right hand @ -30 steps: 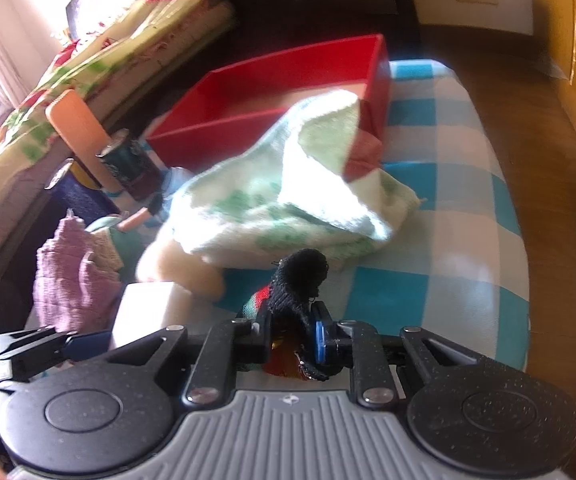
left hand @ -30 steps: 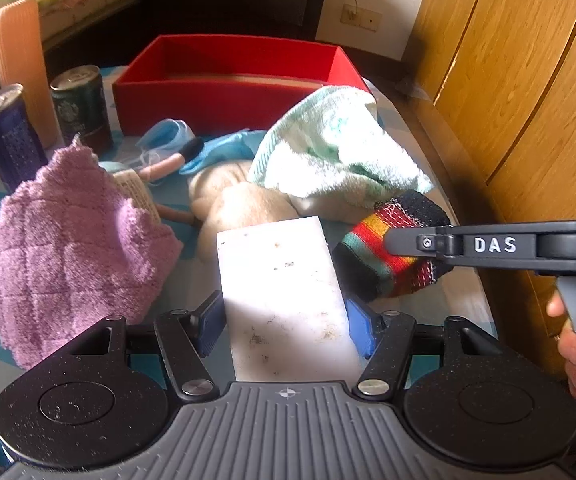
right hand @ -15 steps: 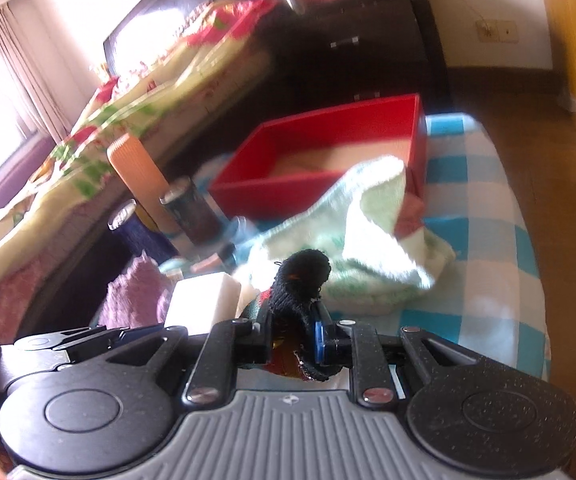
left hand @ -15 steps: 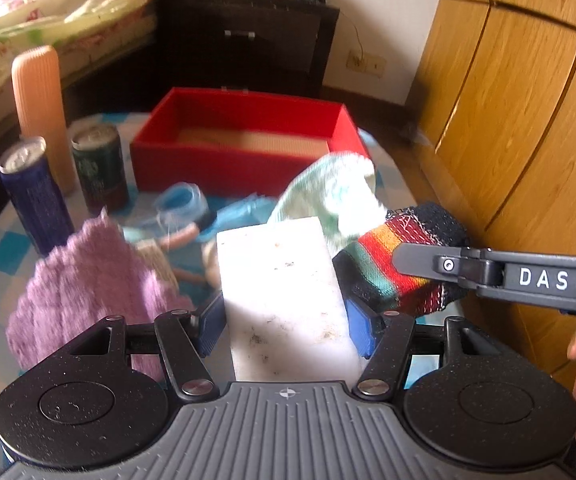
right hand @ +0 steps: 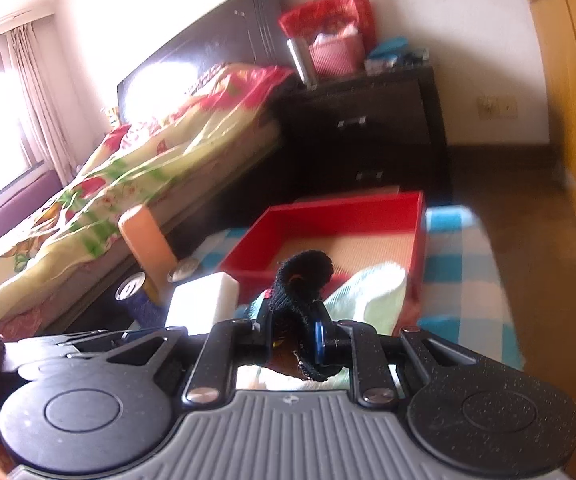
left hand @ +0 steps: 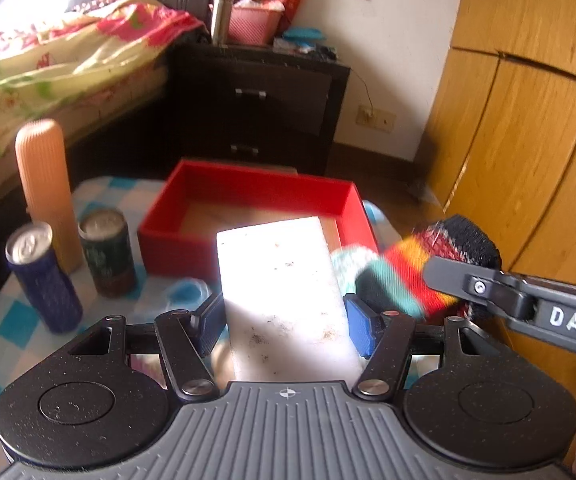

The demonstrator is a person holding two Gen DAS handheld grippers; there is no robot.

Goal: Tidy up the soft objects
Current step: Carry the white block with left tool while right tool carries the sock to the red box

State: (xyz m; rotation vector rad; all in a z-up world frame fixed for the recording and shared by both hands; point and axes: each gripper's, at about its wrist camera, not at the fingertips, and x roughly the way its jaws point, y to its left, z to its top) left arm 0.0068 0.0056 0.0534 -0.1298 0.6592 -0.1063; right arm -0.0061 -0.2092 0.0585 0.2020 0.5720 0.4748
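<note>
A bedside sorting job, mid-carry: the left gripper (left hand: 284, 316) clamps a white sponge block (left hand: 284, 288) between its blue pads, jaws set wide around it; the right gripper (right hand: 293, 330) is pinched tight on a striped knit sock (left hand: 419, 272), its black cuff poking up past the fingers; both loads hang in the air short of the red box (left hand: 248, 200) on the checked cloth (right hand: 471, 272). The box looks empty, its tan floor bare; a pale green towel (right hand: 375, 296) lies against its near wall, outside. The next move likely calls for carrying each piece over the rim before letting go.
</note>
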